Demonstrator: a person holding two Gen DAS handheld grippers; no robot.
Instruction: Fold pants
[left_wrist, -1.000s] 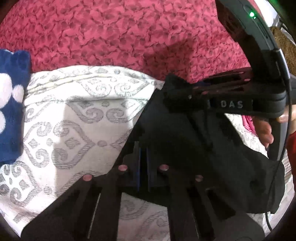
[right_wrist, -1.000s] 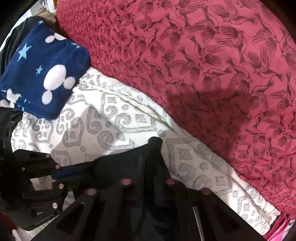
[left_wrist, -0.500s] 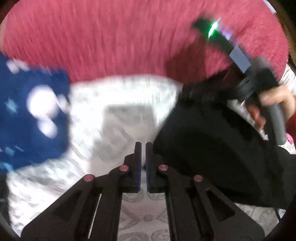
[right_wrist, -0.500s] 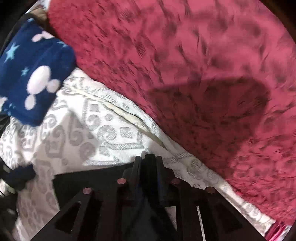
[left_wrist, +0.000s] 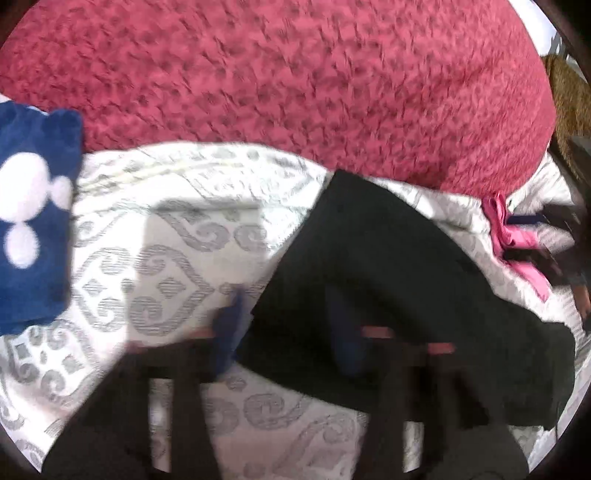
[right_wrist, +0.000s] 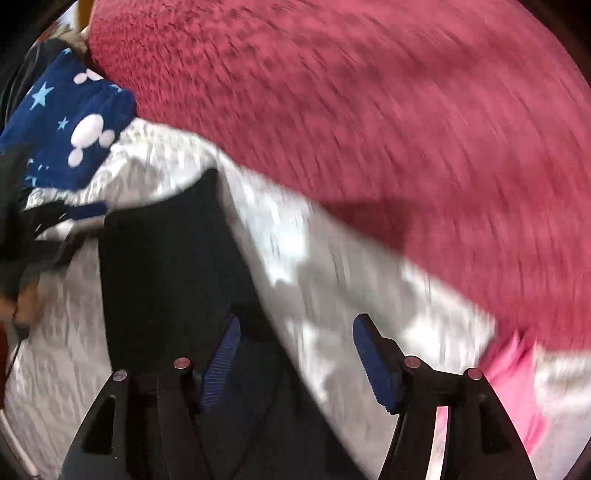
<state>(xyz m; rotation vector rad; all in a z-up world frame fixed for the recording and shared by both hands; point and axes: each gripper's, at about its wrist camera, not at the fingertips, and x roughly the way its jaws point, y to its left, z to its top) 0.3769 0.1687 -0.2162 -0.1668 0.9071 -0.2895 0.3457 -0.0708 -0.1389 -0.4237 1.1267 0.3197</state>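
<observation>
Twice over risking a spoiled fold, by my judgement: catching the black pants (left_wrist: 388, 288) on a blue pad while spreading the left tongs (left_wrist: 286, 328), with cloth lying between and beneath them, or dragging the near edge through any quick sideways move of the right tongs (right_wrist: 297, 363). Opening both pairs now, gripping nothing, the right already standing wide. Lying folded on the patterned white bedspread (left_wrist: 147, 266), reaching ahead and leftward of the right tongs, passing beneath their left pad (right_wrist: 221, 354).
</observation>
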